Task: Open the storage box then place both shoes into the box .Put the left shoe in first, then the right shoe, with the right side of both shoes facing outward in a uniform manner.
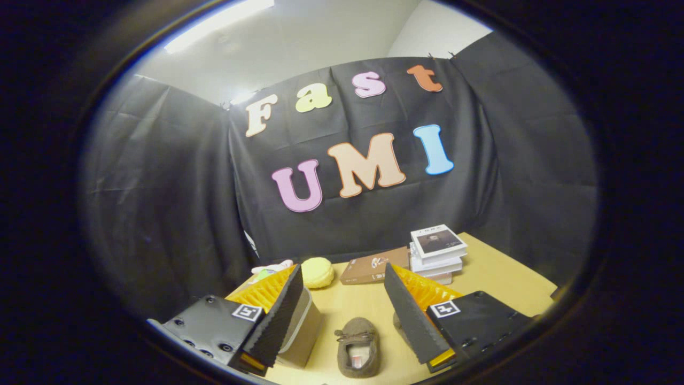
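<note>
Gripper view: my gripper (342, 315) gapes empty above the brown shoe (358, 347); descending carelessly, I risk bumping the storage box (302, 326) near the table's (497, 278) edge.

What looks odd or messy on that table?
Not much. The book stack is slightly askew. One brown shoe lies between the open gripper fingers; the other hides behind one finger. Box sits beside them.
</note>
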Motion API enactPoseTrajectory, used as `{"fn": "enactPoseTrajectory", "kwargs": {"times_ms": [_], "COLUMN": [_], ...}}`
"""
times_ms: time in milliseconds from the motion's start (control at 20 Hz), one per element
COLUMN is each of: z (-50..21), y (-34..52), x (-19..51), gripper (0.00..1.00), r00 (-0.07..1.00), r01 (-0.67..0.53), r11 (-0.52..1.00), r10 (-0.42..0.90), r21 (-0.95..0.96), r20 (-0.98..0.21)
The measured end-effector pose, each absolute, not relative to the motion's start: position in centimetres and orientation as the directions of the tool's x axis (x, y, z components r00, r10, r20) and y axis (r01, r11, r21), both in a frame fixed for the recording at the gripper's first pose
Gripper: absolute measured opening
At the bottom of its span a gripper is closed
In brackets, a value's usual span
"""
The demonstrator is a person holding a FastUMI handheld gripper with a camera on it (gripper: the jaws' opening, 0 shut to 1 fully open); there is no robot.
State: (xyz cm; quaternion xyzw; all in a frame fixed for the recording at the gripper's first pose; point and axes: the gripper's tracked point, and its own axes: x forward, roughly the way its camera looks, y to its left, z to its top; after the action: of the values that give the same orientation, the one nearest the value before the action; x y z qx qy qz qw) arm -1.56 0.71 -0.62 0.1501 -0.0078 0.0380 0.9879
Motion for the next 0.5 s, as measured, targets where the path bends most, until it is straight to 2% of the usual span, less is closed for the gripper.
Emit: {"fn": "enactPoseTrajectory", "kwargs": {"times_ms": [300,500], "z": [-2.1,-4.7], "y": [1.1,1.5], "x": [-1.8,-1.7], "gripper": [0.98,0.98], "r00": [0.993,0.992], "r01": [-0.111,-0.105], "r11": [0.884,0.737], "r10": [0.115,0.129], "r21": [0.454,0.667], "r20": [0.019,0.014]}}
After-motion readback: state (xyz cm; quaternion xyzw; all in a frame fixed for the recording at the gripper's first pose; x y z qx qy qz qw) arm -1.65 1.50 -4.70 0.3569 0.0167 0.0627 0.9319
